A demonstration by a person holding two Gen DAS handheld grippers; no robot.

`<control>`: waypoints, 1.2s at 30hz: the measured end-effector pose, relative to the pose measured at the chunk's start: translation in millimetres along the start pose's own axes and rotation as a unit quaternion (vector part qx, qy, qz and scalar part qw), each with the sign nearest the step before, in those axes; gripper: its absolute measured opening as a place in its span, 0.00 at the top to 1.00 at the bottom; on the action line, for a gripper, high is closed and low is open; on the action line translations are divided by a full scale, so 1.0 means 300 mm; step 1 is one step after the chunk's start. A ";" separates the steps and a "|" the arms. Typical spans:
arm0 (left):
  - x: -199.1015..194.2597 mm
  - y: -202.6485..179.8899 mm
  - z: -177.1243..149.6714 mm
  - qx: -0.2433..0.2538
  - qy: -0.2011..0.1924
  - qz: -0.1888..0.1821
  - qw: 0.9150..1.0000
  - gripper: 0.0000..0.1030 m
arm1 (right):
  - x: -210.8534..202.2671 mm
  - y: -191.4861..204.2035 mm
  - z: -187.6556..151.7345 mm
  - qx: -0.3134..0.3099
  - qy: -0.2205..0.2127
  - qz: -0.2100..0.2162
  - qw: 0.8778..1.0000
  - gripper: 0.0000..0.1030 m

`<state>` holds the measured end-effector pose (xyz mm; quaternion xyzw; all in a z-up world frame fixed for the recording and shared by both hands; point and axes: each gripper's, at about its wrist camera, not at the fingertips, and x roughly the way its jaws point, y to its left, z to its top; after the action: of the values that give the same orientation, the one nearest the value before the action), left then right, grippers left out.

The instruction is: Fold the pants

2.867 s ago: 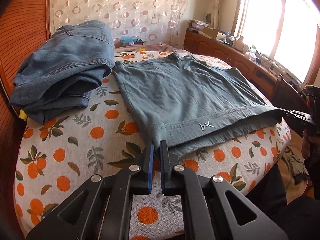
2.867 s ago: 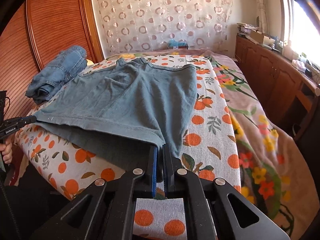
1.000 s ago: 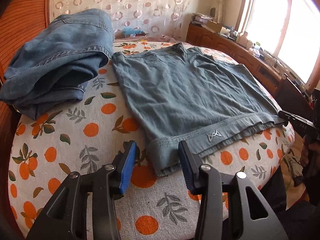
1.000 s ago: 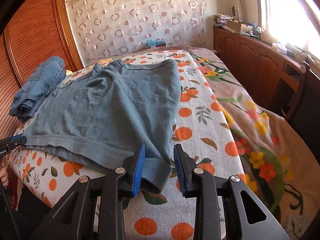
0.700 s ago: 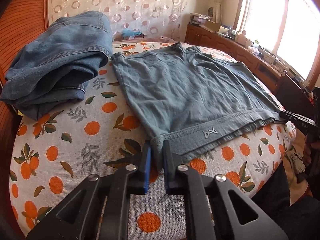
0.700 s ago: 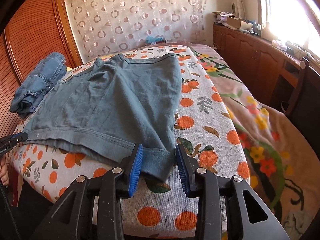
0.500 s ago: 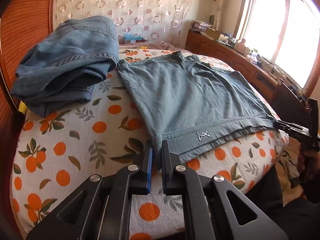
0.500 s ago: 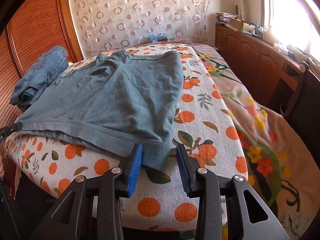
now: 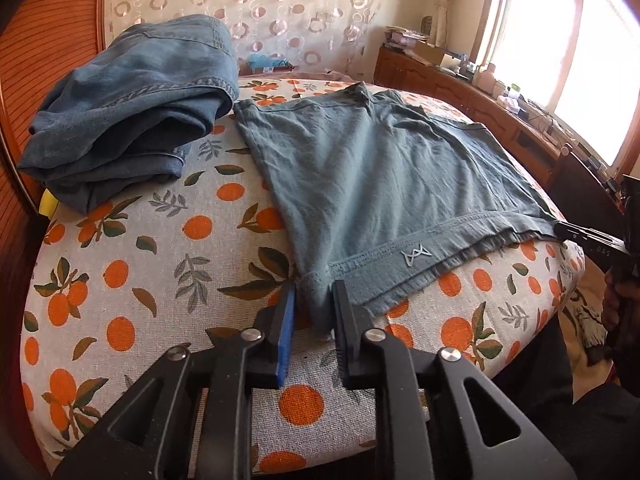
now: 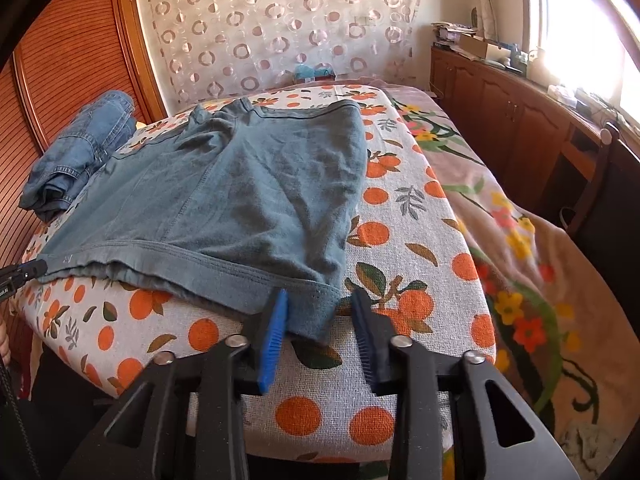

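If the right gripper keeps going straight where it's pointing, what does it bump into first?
Probably the grey-green shorts: their near corner already lies between the open jaws of the right gripper, with the orange-print cover just underneath.

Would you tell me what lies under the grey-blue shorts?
The orange-print cover shows around the shorts; directly beneath, whatever lies there is covered.

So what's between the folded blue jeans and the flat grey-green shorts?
Only bare orange-print cloth between the folded blue jeans and grey-green shorts, seen from the left wrist.
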<state>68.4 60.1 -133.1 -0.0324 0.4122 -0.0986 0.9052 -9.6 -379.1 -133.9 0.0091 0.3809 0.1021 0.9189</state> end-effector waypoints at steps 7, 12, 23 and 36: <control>-0.031 0.027 0.003 -0.011 -0.012 0.005 1.000 0.62 | -0.026 0.031 0.078 -0.006 -0.024 0.031 0.999 0.92; -0.061 0.065 0.021 -0.026 -0.029 0.014 0.999 0.55 | -0.038 0.155 0.171 -0.037 -0.052 0.070 0.995 0.93; -0.102 0.157 0.037 -0.051 -0.046 0.038 0.997 0.55 | 0.019 0.540 0.239 -0.113 -0.053 0.179 0.976 0.93; -0.112 0.194 0.018 -0.064 -0.050 0.049 0.995 0.55 | 0.137 0.741 0.233 -0.150 0.005 0.274 0.950 0.92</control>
<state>59.8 123.7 -112.7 -0.0748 0.3731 -0.0256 0.9244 27.6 -149.2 -92.0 -0.0254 0.3484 0.4055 0.8447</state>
